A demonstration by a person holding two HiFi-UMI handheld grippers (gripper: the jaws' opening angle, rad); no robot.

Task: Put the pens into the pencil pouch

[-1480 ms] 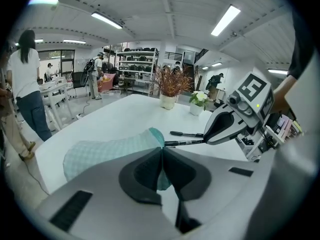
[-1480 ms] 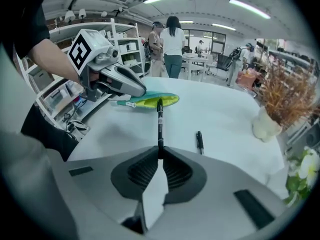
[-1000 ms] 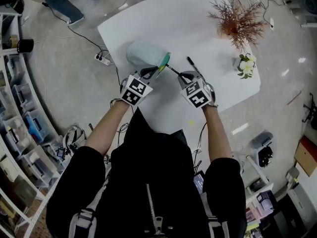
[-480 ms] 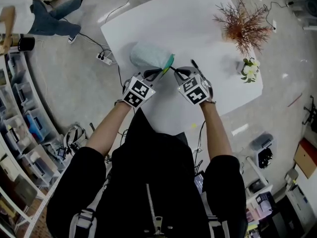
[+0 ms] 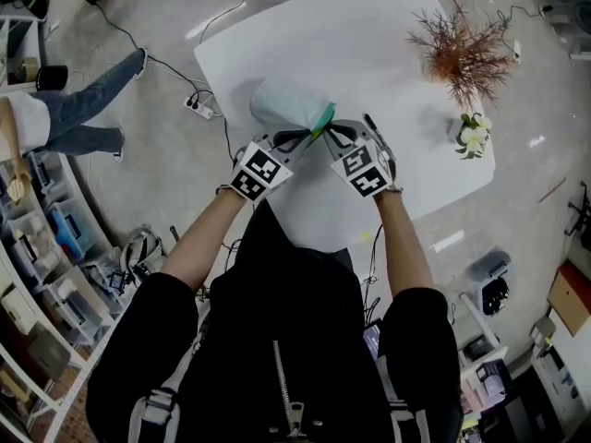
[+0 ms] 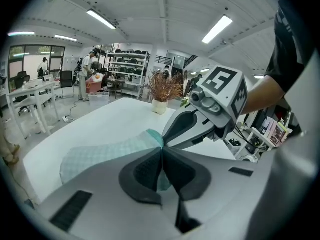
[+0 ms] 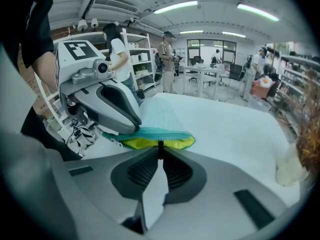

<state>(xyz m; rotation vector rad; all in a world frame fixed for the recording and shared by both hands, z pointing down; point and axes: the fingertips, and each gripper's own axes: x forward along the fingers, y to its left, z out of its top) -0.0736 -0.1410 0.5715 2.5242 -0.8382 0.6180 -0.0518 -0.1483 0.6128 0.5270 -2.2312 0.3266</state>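
left claw (image 6: 161, 151) pinches pouch (image 6: 102, 156); right claw (image 5: 337, 133) angles pen (image 7: 159, 144) downward

Showed soft checked cloth on pencil pouch (image 5: 282, 104), smooth matt white table (image 5: 369, 44), matt grey plastic left gripper (image 6: 161, 146), right gripper (image 7: 160, 145).

I see a white table (image 5: 305, 44) carrying a teal pouch (image 5: 282, 104), a dried plant (image 5: 466, 53), a flower pot (image 5: 474, 137) and, I think, a pen (image 5: 371, 125).

White tabletop (image 5: 360, 35): dried reddish branches (image 5: 466, 55) at 2 o'clock, small white flowers (image 5: 474, 137) at 3 o'clock. Floor: power strip (image 5: 201, 108) at 10 o'clock, shelving (image 5: 42, 247) at 8 o'clock.
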